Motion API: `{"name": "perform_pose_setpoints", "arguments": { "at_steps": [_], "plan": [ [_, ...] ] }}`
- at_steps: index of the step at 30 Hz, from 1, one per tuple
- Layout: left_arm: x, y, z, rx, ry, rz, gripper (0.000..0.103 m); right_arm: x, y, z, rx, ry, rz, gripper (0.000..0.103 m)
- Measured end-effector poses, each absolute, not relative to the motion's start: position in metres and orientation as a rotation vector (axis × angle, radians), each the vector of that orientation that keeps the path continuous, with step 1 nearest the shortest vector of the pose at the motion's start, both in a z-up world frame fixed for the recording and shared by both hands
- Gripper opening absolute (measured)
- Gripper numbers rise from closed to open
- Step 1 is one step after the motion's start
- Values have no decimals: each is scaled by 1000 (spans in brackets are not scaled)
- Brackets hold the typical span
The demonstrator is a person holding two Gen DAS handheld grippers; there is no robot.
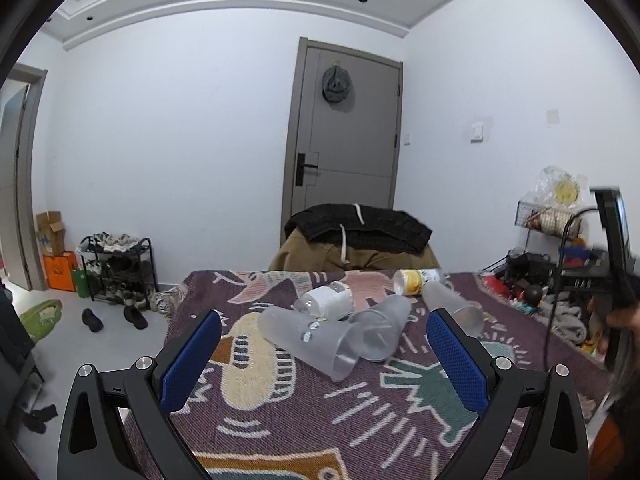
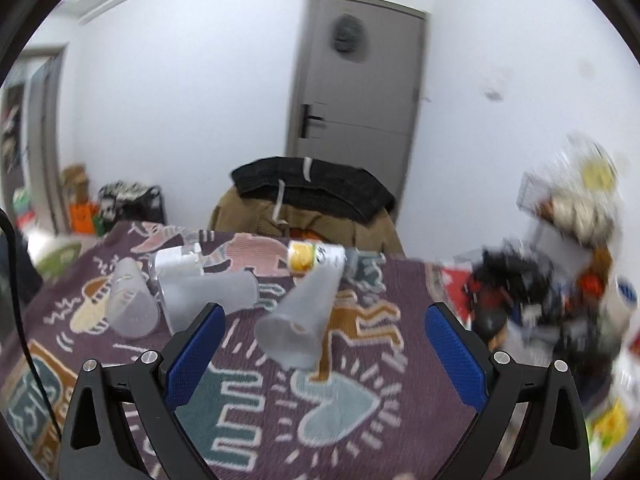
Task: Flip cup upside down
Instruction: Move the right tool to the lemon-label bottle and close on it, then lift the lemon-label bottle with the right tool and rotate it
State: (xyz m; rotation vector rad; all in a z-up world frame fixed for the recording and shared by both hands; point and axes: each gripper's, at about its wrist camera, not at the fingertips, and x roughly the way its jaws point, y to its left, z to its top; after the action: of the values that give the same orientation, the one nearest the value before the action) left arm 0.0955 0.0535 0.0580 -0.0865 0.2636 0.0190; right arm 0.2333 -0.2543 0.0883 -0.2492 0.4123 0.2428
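Three frosted plastic cups lie on their sides on a patterned purple cloth. In the left wrist view the nearest cup lies between and just beyond my open left gripper, a second cup beside it, a third further right. In the right wrist view one cup lies just ahead of my open right gripper, mouth toward me; two others lie to the left. Both grippers are empty.
A clear bottle with a white label and a yellow-labelled bottle lie behind the cups. A chair draped with dark clothes stands past the table's far edge. A shoe rack stands left, clutter right.
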Motion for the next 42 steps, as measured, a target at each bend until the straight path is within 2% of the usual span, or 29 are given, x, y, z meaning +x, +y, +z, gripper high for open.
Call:
{"name": "perform_pose_setpoints", "arguments": {
  "at_steps": [6, 15, 23, 25, 27, 42],
  "plan": [
    [125, 57, 51, -70, 325, 10, 103, 269, -233, 93, -467, 441, 245, 101],
    [177, 60, 43, -67, 411, 15, 103, 311, -208, 58, -825, 440, 177, 101],
    [207, 63, 46, -39, 441, 10, 103, 371, -205, 45, -874, 518, 258, 100],
    [213, 66, 45, -37, 448, 8, 103, 389, -203, 39, -890, 549, 285, 96],
    [223, 71, 43, -28, 467, 6, 103, 407, -201, 31, -905, 586, 316, 86],
    [280, 105, 42, -9, 591, -12, 103, 495, -148, -12, -1068, 689, 459, 86]
  ]
}}
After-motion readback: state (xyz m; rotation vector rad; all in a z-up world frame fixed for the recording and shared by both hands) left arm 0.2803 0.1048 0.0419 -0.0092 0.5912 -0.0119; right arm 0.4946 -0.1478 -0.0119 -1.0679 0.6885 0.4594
